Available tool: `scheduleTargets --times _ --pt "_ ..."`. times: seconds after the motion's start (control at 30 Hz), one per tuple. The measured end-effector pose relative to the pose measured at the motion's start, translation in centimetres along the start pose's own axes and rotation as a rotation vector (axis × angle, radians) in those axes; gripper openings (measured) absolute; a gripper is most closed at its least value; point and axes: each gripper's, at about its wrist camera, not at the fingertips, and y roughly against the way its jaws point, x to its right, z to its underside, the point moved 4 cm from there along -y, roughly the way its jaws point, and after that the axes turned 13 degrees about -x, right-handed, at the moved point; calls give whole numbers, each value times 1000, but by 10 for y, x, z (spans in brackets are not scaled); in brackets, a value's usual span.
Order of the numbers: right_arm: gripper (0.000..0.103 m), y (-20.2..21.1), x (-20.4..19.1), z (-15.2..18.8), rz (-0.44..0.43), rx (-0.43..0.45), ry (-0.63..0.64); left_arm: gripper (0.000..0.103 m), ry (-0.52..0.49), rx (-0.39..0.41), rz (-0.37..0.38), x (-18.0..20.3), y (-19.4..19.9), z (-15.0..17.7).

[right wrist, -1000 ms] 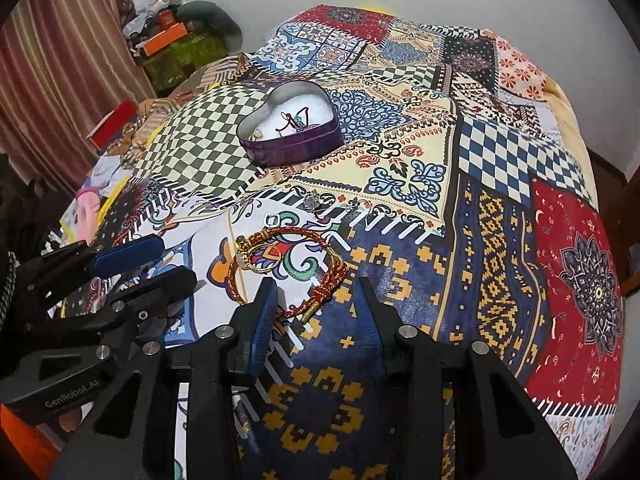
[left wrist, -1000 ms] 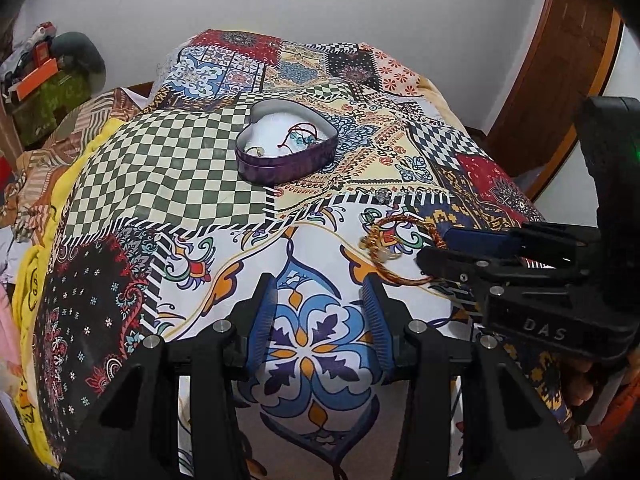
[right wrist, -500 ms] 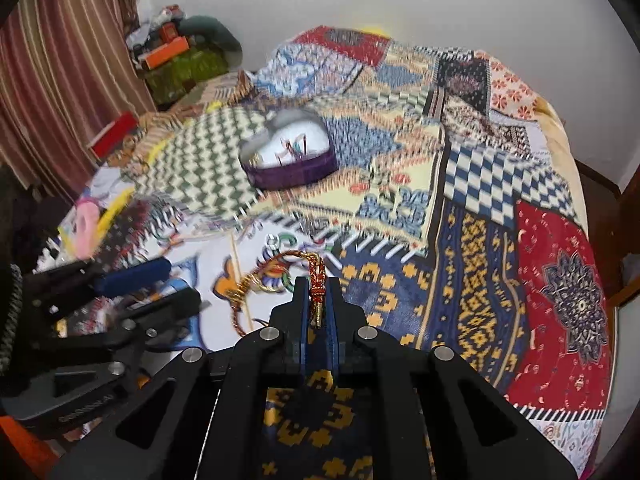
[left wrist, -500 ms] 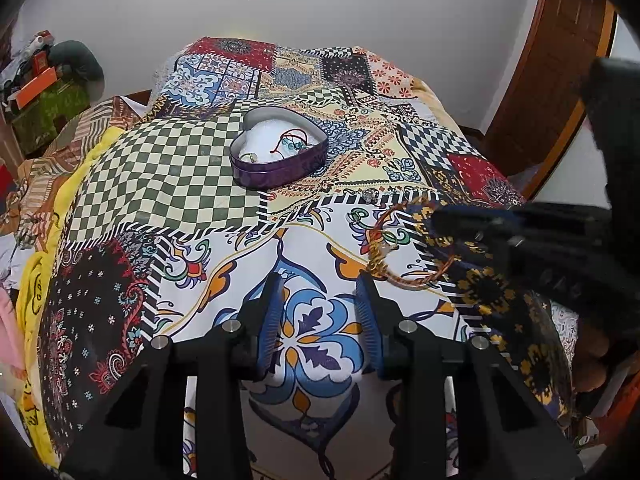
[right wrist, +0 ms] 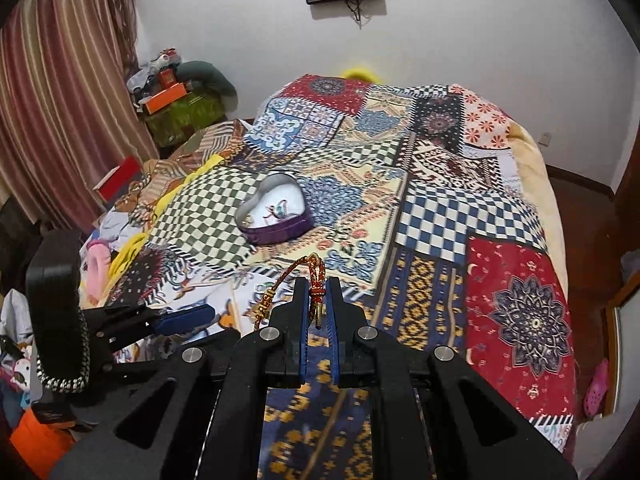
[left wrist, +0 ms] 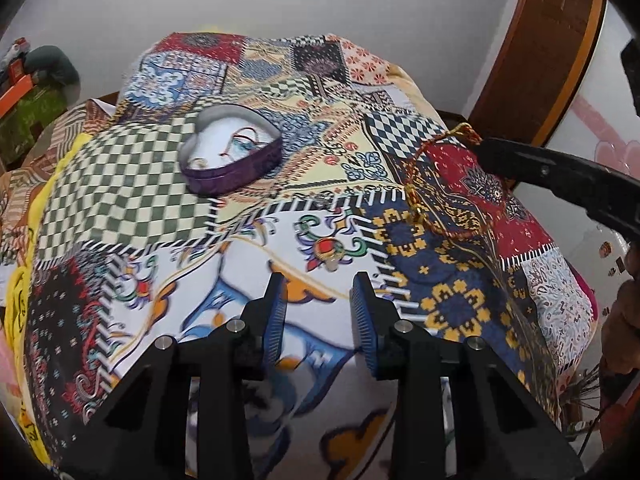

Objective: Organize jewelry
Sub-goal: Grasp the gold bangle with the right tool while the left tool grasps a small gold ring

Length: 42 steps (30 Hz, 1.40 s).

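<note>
Bed [right wrist: 516, 280]: covered by a patchwork quilt [left wrist: 120, 184] of checkered, floral and mandala panels. All positions below are given relative to the heart-shaped tin.

Heart-shaped tin [right wrist: 276, 232]: purple wall, white lining, lid off, sitting on the quilt where the green-checkered panel meets the yellow one. A few small jewelry pieces [right wrist: 278, 210] lie inside; too small to tell what they are.

Left tool [left wrist: 318, 308]: nearer the camera than the tin and well apart from it, held over the white floral panel. Blue pads parted, nothing between them.

Right tool [right wrist: 317, 300]: in front of the tin and slightly right, raised above the quilt. Pads clamped on the red-and-gold cord bracelet [right wrist: 316, 276].

Bracelet: lifted clear of the bed, well apart from the tin. A loop sticks up past the fingertips; the rest hangs down to the left with a gold bead cluster [right wrist: 266, 304].
</note>
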Motion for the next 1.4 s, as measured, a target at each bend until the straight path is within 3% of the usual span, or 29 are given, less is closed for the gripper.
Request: scheduleTargets --times 0.2,0.33,0.83,1.4 --pt "7 -8 14 9 -2 -26 -16 33 -25 -16 -36 8 -16 -14" --pt "7 -10 19 11 -7 -30 -21 17 -25 0 -76 8 -22 -17" --pt "7 0 16 -1 -12 -1 -35 17 -12 66 -68 0 10 -14" --pt "7 10 -5 -46 -34 75 -35 17 40 189 -107 -39 48 -45"
